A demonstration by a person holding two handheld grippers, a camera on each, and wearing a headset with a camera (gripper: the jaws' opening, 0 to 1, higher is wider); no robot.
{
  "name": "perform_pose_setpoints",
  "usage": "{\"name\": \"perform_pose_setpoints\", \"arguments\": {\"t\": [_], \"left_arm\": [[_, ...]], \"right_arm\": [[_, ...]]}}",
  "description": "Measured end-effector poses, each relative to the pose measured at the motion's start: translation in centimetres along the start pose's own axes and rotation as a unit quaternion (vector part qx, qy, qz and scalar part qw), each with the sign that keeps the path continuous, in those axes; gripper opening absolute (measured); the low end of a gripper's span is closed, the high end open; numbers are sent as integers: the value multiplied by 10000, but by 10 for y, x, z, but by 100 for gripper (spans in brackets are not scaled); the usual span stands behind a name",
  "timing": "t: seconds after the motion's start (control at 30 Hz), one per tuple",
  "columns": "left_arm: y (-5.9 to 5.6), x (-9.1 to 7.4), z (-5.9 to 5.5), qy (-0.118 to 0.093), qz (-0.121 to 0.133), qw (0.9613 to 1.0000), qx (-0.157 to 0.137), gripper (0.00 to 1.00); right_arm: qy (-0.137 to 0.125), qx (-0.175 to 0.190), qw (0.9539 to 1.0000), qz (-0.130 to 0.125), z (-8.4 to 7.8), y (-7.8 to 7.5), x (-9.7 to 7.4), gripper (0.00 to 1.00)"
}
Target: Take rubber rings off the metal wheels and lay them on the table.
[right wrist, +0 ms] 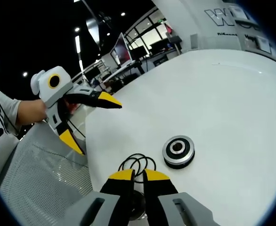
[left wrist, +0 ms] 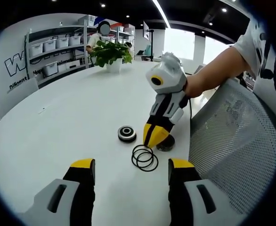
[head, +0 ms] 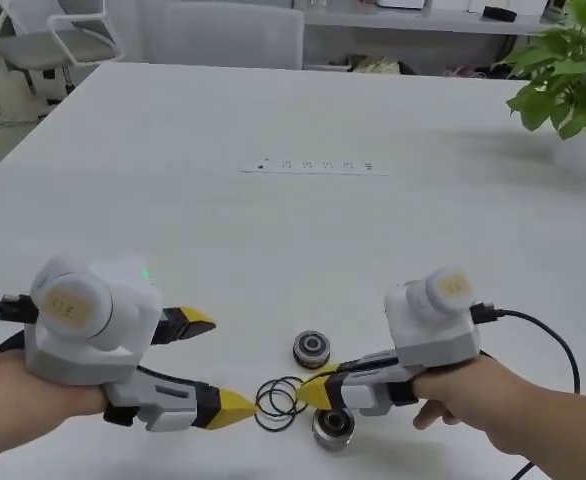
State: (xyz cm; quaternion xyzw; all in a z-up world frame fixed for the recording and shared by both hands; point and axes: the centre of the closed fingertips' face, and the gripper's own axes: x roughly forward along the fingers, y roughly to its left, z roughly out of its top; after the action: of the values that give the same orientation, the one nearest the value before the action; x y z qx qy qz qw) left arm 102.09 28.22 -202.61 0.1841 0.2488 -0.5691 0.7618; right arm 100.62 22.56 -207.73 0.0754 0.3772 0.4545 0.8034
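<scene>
Black rubber rings [head: 278, 400] are laid beside two round metal wheels [head: 312, 348] near the white desk's [head: 323, 230] front edge. The left gripper [head: 225, 362] is held agape, the right gripper [head: 308, 390] closed.

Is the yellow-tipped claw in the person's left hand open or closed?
Open: the left gripper stands with its two jaws spread wide apart.

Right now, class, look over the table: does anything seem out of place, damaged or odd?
Nothing looks damaged or spilled. The black rubber rings lie overlapped in one loose heap on the table, beside the far wheel and the near wheel, rather than spread out.
</scene>
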Motion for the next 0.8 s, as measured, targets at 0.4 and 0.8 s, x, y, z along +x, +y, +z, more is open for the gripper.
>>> {"name": "perform_pose_setpoints", "arguments": {"t": [0.4,0.8], "left_arm": [[0,1,0,33,-46,10000,-16,60],[3,6,9,-17,-67,10000,-29,59]], "right_arm": [[-308,21,9995,-56,14,-4,-9,7],[-874,-55,9960,-200,39,-10,-21,12]]}}
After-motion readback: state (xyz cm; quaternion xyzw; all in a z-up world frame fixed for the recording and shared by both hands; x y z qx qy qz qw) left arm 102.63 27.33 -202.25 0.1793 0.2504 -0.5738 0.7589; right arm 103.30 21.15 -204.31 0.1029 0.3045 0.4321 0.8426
